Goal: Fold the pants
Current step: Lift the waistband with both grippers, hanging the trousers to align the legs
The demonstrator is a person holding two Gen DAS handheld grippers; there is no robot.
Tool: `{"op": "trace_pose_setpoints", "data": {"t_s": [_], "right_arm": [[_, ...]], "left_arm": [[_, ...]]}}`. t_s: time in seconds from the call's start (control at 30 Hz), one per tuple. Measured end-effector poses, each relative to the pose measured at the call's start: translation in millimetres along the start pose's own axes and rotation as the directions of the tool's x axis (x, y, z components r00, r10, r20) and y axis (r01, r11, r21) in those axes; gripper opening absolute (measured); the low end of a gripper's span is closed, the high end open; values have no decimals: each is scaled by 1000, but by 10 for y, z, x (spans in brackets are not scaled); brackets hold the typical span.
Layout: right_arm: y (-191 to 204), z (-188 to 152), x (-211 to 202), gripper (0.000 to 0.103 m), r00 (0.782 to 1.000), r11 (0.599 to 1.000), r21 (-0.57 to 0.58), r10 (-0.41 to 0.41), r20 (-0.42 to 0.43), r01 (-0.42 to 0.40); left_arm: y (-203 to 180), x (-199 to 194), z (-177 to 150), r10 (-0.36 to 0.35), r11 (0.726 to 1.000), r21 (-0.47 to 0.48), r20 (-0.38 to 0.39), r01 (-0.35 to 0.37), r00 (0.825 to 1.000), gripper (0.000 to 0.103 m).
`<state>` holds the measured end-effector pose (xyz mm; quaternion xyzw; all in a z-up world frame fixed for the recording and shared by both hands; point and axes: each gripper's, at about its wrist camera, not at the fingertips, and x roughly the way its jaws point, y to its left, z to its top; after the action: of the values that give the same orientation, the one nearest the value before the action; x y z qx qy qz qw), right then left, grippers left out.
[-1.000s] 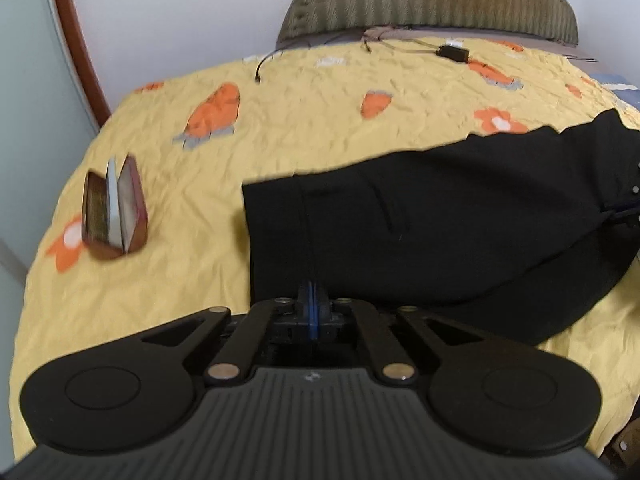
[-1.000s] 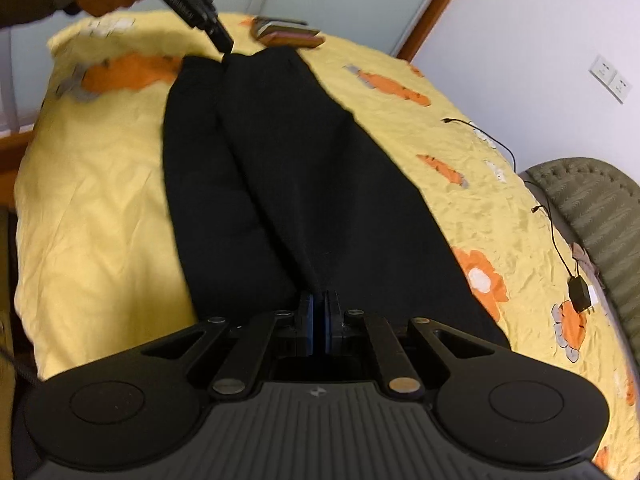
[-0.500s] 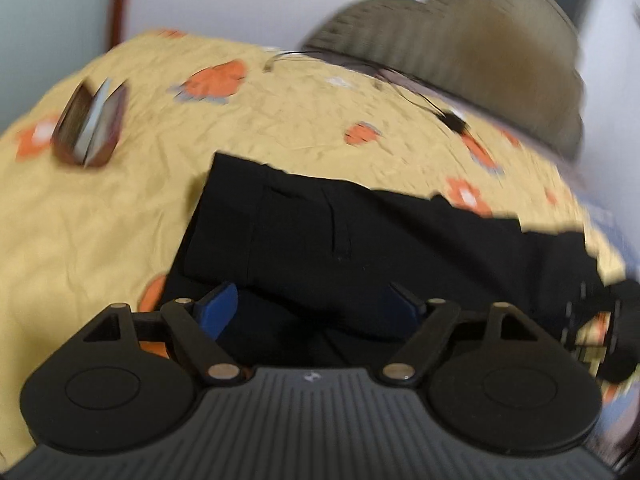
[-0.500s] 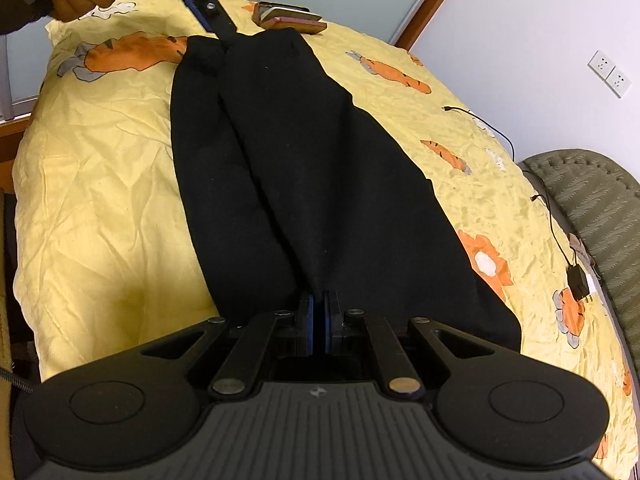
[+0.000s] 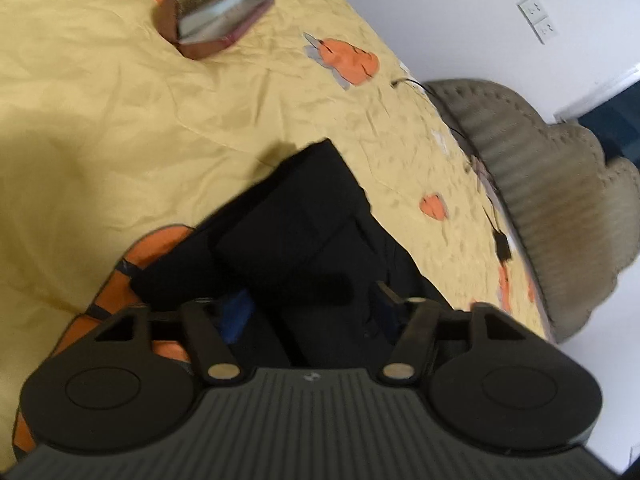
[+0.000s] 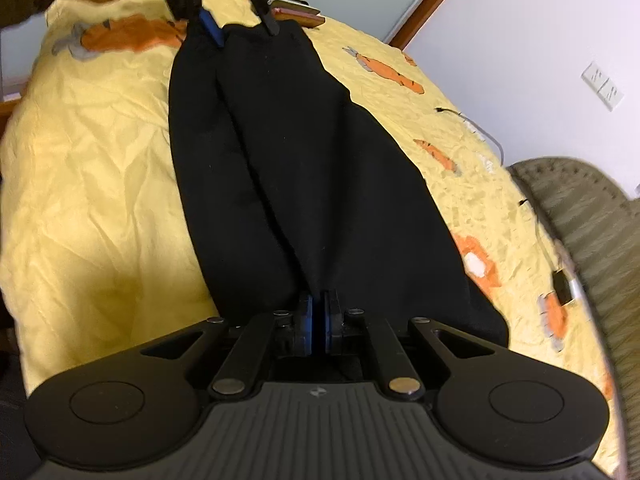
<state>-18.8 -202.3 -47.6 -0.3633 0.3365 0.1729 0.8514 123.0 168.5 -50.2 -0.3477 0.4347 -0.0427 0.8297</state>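
Yellow bedding with orange carrot prints point(image 6: 92, 168) covers the bed, and one pair of black cloth pants point(image 6: 304, 184) lies lengthwise along it. Two grippers work it: the right gripper point(image 6: 319, 322) is pinched together on the near end, while the left gripper point(image 6: 244, 28), jaws just closing, straddles the far hem. One open maroon case point(image 5: 212, 26) and one black cable point(image 6: 472, 120) lie nearby.

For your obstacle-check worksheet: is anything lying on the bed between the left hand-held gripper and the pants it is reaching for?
Nothing visible. The left hand-held gripper already straddles the cuff end of the black pants, its jaws just closing. The small open case lies clear, farther up the yellow bedspread.
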Motion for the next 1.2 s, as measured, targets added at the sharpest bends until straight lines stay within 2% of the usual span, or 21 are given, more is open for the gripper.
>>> {"op": "trace_pose_setpoints", "data": {"t_s": [0.07, 0.1, 0.27, 0.43, 0.57, 0.6, 0.7, 0.77, 0.83, 0.87, 1.0, 1.2], "right_arm": [[66, -1, 27, 5, 1000, 999, -31, -25, -6, 25], [94, 2, 38, 5, 999, 999, -39, -37, -12, 36], [166, 25, -77, 5, 997, 995, -59, -79, 7, 80], [221, 40, -322, 3, 1000, 999, -42, 7, 21, -6], [357, 15, -385, 3, 999, 998, -56, 40, 21, -39], [370, -1, -383, 3, 999, 998, -53, 23, 31, -22], [324, -58, -406, 3, 992, 994, -29, -108, 66, 110], [250, -124, -355, 4, 990, 989, -38, -142, 16, 143], [239, -193, -310, 4, 978, 975, -75, -206, 22, 208], [218, -205, -275, 4, 975, 972, -75, -220, 20, 221], [223, -165, -66, 4, 982, 979, -86, -186, -24, 183], [411, -147, 156, 10, 955, 935, -213, -296, -31, 283]], "left_arm": [[-34, -19, -14, 61, 998, 33, 11, -62, 998, 17], [-50, -39, -26, 76, 996, 49, 15, -77, 997, 14], [-107, -222, -90, 93, 991, 93, 54, -98, 994, 10], [-223, -480, -202, 121, 971, 193, 120, -142, 985, 10], [-174, -497, -247, 138, 967, 201, 99, -155, 985, 10], [-153, -470, -258, 150, 965, 203, 89, -165, 985, 10], [-79, -406, -259, 167, 968, 179, 67, -177, 984, 10], [-33, -418, -235, 148, 978, 140, 59, -155, 987, 10], [-55, -455, -214, 140, 978, 144, 72, -149, 988, 10], [-80, -468, -215, 141, 977, 153, 79, -152, 987, 10], [-150, -459, -224, 165, 971, 163, 82, -176, 983, 10], [-185, -463, -222, 173, 968, 170, 85, -185, 981, 10]]}}
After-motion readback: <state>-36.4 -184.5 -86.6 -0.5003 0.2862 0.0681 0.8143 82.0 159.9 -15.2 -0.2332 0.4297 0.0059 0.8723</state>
